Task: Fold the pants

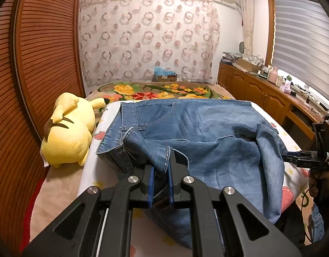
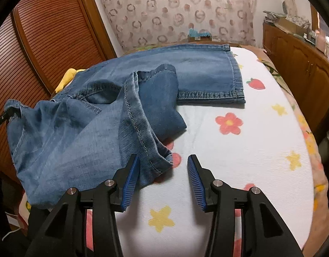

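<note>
Mid-fold: jeans (image 2: 113, 98) bunched on near-left of bed (image 2: 239, 154). Left gripper (image 1: 161, 171) clamped on denim hem; right gripper (image 2: 163, 165) half open, empty, beside leg hem. Next: regrip hem.

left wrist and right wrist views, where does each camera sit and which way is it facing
Left wrist: sits behind the left gripper, looking along its fingers, shut on the jeans, toward the curtained wall; the right gripper and a hand show at right.
Right wrist: sits behind the right gripper, fingers open over the sheet, a jeans hem beside the left finger.
Shared: jeans, yellow plush, curtain.
</note>
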`<state>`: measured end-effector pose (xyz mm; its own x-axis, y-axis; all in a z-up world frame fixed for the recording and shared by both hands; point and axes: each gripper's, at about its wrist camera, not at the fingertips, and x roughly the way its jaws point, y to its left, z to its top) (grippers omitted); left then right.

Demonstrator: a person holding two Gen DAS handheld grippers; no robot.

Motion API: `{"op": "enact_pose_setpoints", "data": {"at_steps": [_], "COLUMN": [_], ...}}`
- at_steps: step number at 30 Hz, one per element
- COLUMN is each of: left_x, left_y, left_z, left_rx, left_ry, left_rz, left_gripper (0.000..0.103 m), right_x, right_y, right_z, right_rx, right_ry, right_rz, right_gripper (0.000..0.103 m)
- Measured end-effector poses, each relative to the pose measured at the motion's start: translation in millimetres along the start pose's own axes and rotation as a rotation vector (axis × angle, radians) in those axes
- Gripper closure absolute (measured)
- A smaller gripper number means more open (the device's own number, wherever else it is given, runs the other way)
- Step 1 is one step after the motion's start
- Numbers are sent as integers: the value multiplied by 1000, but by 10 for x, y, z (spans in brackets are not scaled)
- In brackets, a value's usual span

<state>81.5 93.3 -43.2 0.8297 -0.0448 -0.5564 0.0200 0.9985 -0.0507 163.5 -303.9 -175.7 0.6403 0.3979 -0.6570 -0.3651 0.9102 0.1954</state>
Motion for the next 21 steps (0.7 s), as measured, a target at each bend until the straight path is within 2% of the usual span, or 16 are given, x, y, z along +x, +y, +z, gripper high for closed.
{"op": "enact_pose_setpoints", "data": {"at_steps": [2,3,4,7,11,17,21], "left_x": [5,8,15,5,-49,-204,-296], "left_y": [-2,12,16,38,84,255,345], "left_z": [0,-6,-4,6,76,328,476], "left_rx": [-2,-2,0,5,1,-41,-54], "left_ry": [-4,-5,-6,-15,-49,-107,-146], "left_rz": [2,3,5,11,25,50,61], "left_gripper": [92,92,92,92,92,92,93], "right_x": [-8,-8,-14,-132,-350,-927,-1260], "right_y": [-15,-25,-35,-83,-107,-273,-422], "right_z": [9,0,-11,-27,6,187,310], "right_rx": [-2,-4,-8,-20,-38,-44,-49], "right_ry": [0,-1,0,-16,-85,-251,-332], "right_rz": [9,15,26,50,64,12,-33], "right_gripper": [55,60,77,95,96,97,97]}}
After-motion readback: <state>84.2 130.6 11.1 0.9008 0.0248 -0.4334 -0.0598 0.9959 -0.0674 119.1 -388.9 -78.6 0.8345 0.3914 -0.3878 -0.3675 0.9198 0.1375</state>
